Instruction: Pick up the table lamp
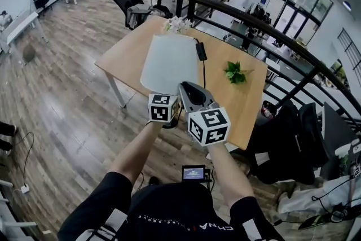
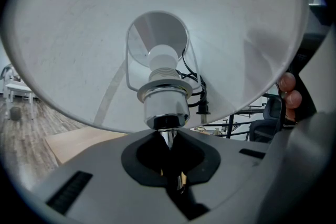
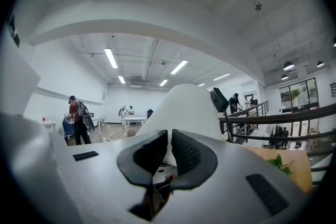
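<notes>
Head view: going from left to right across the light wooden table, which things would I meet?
white fabric lampshade → black power adapter → small green leafy plant

The left forearm [image 1: 134, 150] and right forearm [image 1: 227, 169] reach forward side by side toward the table lamp [image 1: 169, 62]. The left gripper [image 2: 168, 140] sits just under the lamp's shade, its fingers clamped on the lamp's thin metal stem. The right gripper [image 3: 169, 147], close beside it at the shade's lower edge, points level. Its fingers are drawn almost together, with only a slit between them.
</notes>
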